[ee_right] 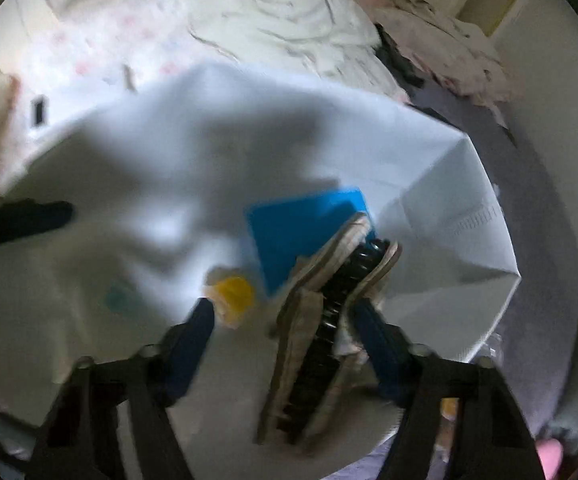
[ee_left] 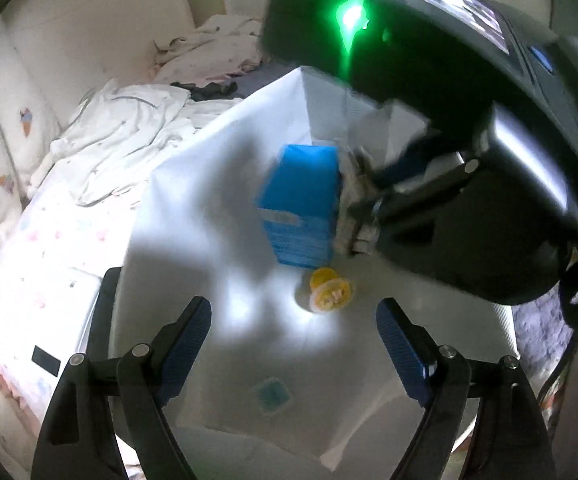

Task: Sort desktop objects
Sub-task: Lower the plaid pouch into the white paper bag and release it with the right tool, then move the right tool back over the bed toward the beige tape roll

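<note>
Right, we're over a white tabletop (ee_left: 193,208), patchy with bright light and my own shadows. Rumpled pale bedding (ee_left: 121,132) is heaped along its far edge, and a purplish rug (ee_left: 541,332) shows off the near right corner. A white carton (ee_right: 449,240) lies at the table's far corner, open side towards me. A small teal square (ee_left: 271,394) lies flat on the surface close under my left gripper (ee_left: 295,344).

That left gripper hangs above the table with its jaws spread wide and nothing between them. Ahead of it, a little yellow tub (ee_left: 329,292) sits on the table, and just behind the tub stands a blue box (ee_left: 301,208), upright.

Over to my right gripper (ee_right: 285,310), pointing steeply down. The picture is smeared, but the two fingers (ee_right: 193,332) read as well apart. Between them lies a worn spiral notebook (ee_right: 329,320), black coil up the middle, frayed beige covers either side. It sits hard against the right-hand finger and clear of the left-hand one, so I can't call that a clamp. Its far end overlaps the blue box. The yellow tub is just beyond my left-hand fingertip.
</note>
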